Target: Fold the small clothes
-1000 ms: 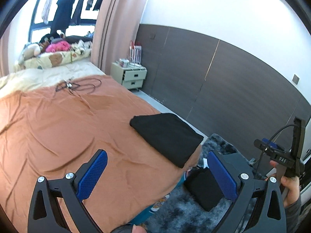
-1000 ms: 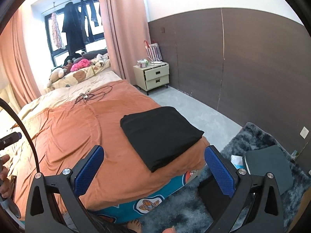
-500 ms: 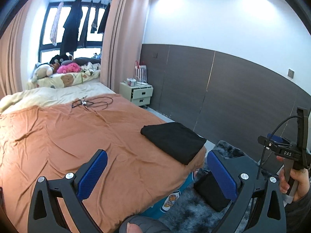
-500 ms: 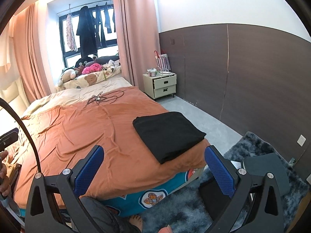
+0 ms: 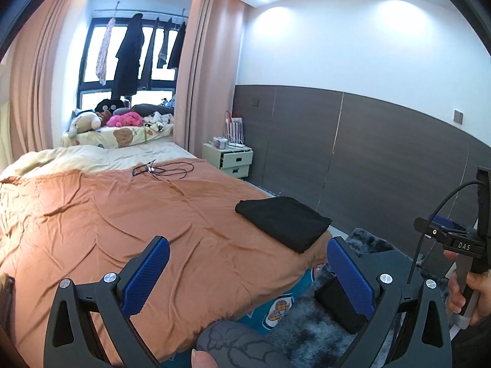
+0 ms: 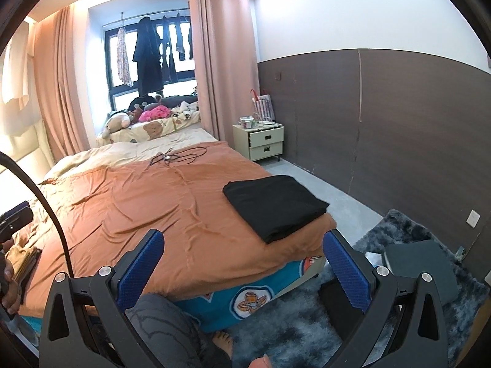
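Flat folded black cloth garment (image 6: 276,207) at one o'clock, long axis toward four; right gripper (image 6: 244,271) nearer, both spread empty, left gripper (image 5: 250,274).

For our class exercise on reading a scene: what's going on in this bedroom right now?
A person holds a gripper in each hand at the foot of a bed. Both the left gripper and the right gripper are open and hold nothing. A black garment lies folded near the bed's corner, and neither gripper touches it.
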### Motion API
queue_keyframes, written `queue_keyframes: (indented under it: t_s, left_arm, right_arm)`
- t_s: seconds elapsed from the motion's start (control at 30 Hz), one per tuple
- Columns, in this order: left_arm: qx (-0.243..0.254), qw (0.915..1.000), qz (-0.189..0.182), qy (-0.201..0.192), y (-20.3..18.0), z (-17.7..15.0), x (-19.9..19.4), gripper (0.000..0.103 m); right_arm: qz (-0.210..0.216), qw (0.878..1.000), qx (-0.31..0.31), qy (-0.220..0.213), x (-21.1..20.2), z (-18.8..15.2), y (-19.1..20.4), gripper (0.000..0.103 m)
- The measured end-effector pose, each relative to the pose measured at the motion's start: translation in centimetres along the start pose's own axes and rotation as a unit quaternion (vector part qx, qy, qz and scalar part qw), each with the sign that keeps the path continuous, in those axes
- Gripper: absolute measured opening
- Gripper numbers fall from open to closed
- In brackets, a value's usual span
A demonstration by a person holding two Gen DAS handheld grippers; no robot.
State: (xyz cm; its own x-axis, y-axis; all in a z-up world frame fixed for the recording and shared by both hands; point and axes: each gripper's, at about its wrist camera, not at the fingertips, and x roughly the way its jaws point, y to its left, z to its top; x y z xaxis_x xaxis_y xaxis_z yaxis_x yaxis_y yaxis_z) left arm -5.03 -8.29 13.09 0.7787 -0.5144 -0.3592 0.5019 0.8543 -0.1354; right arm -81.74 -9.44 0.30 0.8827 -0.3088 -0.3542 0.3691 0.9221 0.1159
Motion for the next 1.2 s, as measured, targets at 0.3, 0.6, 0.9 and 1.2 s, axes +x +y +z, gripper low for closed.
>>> queue_keyframes:
  t_s: [0.3, 0.6, 0.9, 1.2]
  left_arm:
    - [0.005, 0.9999, 0.005, -0.011, -0.2, -3.4, -2.5, 0.103]
    - [0.013, 0.9996, 0.025, -0.003, -0.4, -6.8, -2.8, 0.103]
    - [0.012, 0.9989, 0.046, -0.005, 0.0, -9.8, -4.0, 0.103]
    - [0.004, 0.9982, 0.060, -0.009, 0.8, -11.2, -4.5, 0.103]
  right_arm:
    - [0.007, 1.000, -0.024, -0.017, -0.9, -3.4, 1.8, 0.103]
    - [0.018, 0.999, -0.027, -0.018, -0.8, -7.7, 2.9, 0.103]
    - [0.024, 0.999, -0.022, -0.008, -1.3, -9.0, 3.1, 0.103]
    - [0.030, 0.999, -0.016, -0.014, -2.5, -10.9, 3.7, 0.103]
